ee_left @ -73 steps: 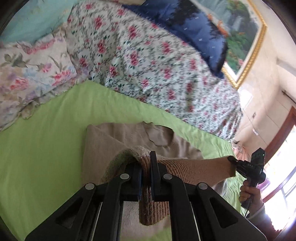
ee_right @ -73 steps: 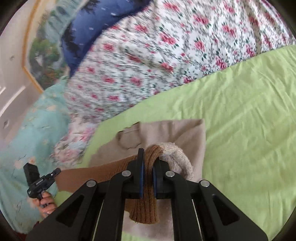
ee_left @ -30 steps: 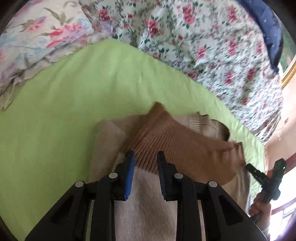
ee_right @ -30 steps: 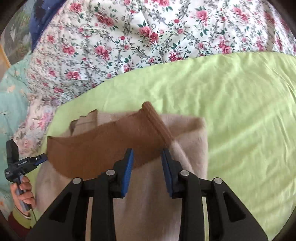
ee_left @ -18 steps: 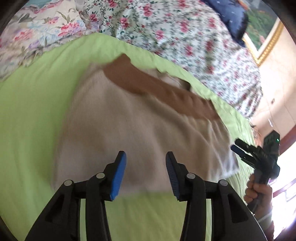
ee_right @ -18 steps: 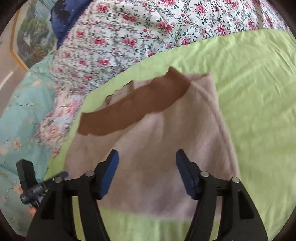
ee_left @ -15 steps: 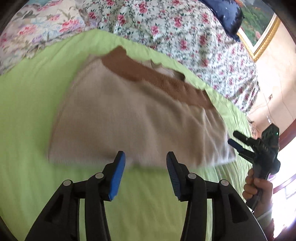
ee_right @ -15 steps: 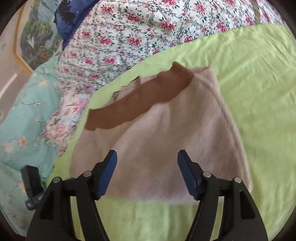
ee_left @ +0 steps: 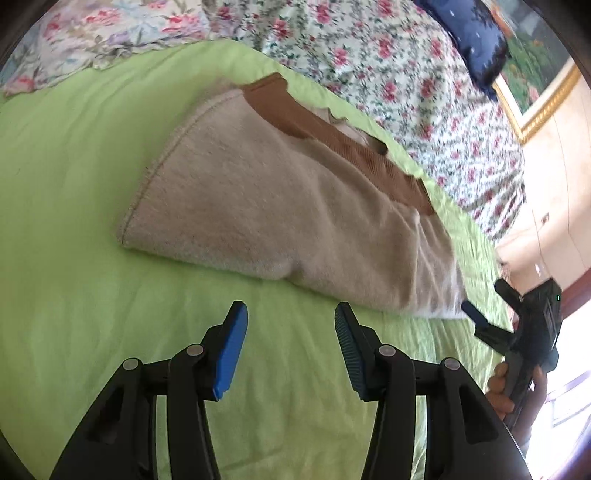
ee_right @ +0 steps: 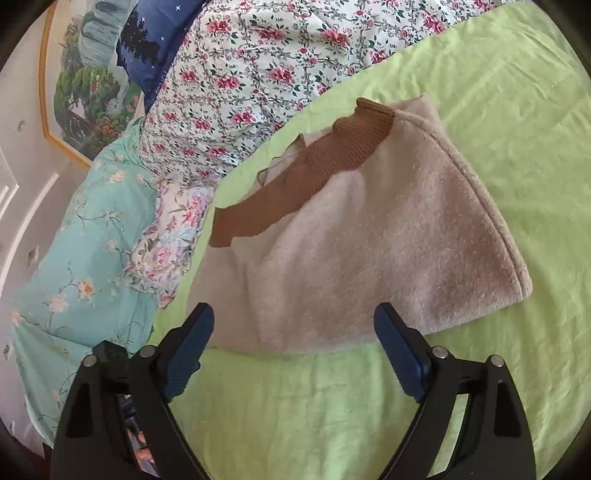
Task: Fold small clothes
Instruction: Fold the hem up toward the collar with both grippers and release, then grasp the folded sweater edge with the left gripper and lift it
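Observation:
A small beige fleece top [ee_left: 288, 206] lies folded on the green sheet [ee_left: 74, 177], its brown ribbed hem [ee_left: 332, 136] across the far edge. It also shows in the right wrist view [ee_right: 369, 251] with the brown hem [ee_right: 306, 173] on top. My left gripper [ee_left: 290, 317] is open and empty, just short of the garment's near edge. My right gripper [ee_right: 294, 321] is open wide and empty at the near edge of the garment; it also appears at the right of the left wrist view [ee_left: 524, 325].
A floral quilt [ee_left: 388, 66] and a blue pillow [ee_left: 469, 33] lie beyond the garment. A teal floral cover [ee_right: 74, 258] lies at the left. A framed painting [ee_right: 85, 74] hangs on the wall. Green sheet [ee_right: 517, 110] surrounds the garment.
Both grippers let go of the brown hem, opened and drew back toward me. The folded garment now lies flat on the sheet.

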Tool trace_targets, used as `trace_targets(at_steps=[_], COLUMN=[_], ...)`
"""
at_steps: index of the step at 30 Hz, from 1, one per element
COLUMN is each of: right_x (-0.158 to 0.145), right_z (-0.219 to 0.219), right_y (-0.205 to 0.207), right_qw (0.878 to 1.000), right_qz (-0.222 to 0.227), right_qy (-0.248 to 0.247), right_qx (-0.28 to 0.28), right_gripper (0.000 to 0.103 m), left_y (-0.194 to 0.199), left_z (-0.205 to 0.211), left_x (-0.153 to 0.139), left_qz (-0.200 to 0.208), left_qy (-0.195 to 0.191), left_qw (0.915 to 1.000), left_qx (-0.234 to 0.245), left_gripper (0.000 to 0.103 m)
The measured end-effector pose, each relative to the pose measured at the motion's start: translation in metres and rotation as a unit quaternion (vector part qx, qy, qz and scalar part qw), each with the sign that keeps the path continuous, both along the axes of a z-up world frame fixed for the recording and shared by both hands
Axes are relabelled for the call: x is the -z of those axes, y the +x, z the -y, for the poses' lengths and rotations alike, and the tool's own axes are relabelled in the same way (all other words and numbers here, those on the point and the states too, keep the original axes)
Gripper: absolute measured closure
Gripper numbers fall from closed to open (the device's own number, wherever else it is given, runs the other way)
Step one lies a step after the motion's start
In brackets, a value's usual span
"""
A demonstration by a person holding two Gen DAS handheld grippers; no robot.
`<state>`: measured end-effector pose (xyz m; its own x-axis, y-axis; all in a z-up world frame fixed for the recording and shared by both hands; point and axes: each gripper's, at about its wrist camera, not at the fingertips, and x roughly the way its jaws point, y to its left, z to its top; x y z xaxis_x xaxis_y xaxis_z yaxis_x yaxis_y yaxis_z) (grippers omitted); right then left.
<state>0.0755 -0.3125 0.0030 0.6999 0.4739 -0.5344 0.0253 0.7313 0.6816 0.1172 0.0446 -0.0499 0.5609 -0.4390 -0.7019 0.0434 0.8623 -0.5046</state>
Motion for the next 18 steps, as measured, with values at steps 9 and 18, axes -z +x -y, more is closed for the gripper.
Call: trace_targets(at_steps=[9, 18], right_x=[-0.006, -0.008], right_z=[-0.005, -0.009], right_y=[0.006, 0.020], right_qw=[1.000, 0.999], right_qz=[0.010, 0.013], right_qy=[0.001, -0.016], right_qx=[-0.004, -0.025], right_gripper=[0.011, 0.011], left_y=[0.023, 0.048], left_z=[-0.017, -0.039], left_x=[0.013, 0.030], left_qz=[-0.012, -0.012], left_qy=[-0.037, -0.089], left_qw=[0.9971, 0.9887], left_qx=[-0.066, -0.120], left_gripper=[0.049, 0.046])
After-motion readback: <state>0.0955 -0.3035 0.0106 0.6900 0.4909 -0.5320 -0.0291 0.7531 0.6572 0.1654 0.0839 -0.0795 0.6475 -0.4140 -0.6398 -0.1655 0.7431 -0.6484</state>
